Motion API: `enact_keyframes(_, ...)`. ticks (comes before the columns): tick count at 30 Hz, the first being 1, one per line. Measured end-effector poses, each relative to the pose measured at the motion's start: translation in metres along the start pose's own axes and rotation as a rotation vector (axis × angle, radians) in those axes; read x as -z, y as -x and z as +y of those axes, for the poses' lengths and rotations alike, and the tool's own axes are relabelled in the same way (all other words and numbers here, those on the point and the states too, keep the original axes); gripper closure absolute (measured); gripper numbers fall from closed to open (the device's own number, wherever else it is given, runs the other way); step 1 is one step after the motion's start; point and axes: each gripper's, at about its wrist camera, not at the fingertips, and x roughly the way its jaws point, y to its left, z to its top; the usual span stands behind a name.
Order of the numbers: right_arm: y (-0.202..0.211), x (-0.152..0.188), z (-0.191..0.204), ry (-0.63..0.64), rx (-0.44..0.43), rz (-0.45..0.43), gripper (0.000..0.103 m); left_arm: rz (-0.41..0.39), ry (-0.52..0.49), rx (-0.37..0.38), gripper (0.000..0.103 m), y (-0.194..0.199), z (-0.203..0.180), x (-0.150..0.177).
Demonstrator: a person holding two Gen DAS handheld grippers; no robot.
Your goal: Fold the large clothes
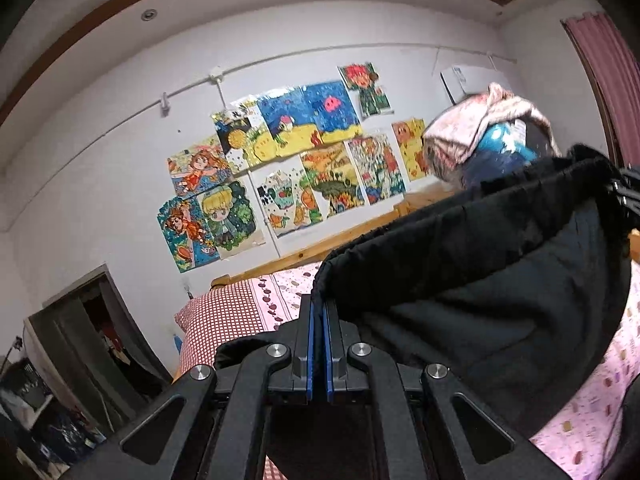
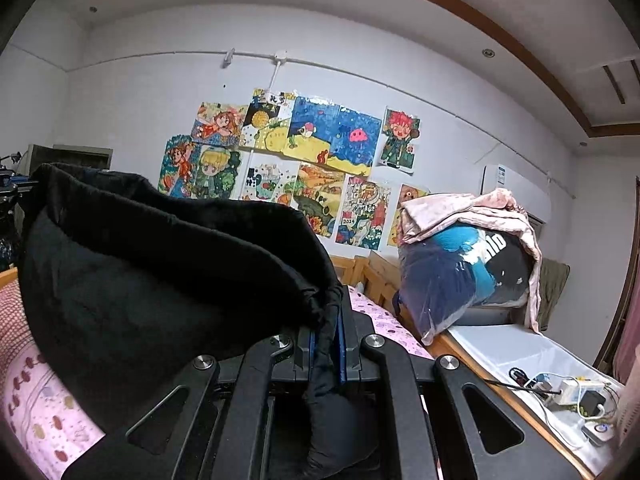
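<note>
A large black fleece-lined garment [image 1: 480,280] hangs stretched between my two grippers above a bed. My left gripper [image 1: 319,308] is shut on one corner of its edge, at the garment's left end. In the right wrist view my right gripper [image 2: 329,320] is shut on the other end of the same garment [image 2: 160,272], with cloth bunched between the blue pads and hanging down behind them. The right gripper also shows at the far right of the left wrist view [image 1: 624,196], level with the garment's top edge. The garment sags in a curve between them.
The bed has a pink patterned sheet [image 1: 592,408] and a red checked pillow [image 1: 216,320], with a wooden rail [image 1: 304,254] against the wall of drawings. A bagged bundle under a pink blanket [image 2: 468,264] sits at the right. A white tabletop with chargers and cables [image 2: 568,396] lies beyond.
</note>
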Motion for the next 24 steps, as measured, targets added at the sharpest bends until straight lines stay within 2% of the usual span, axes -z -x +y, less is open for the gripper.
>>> enact_keyframes(6,-0.053,0.001,0.010,0.031,0.008,0.044,0.096,0.067,-0.055,0.030,0.099,-0.058,-0.002,-0.002)
enact_keyframes(12,-0.106,0.005,0.024,0.086,0.034,0.085,0.096,0.121,-0.030,0.056,0.099,-0.122,-0.007,0.001)
enact_keyframes(19,-0.172,0.019,0.032,0.099,0.030,0.161,0.096,0.169,-0.029,0.041,0.099,-0.181,-0.021,0.019)
enact_keyframes(24,-0.215,0.032,0.044,0.127,0.027,0.205,0.096,0.235,-0.009,0.051,0.099,-0.219,-0.028,0.036)
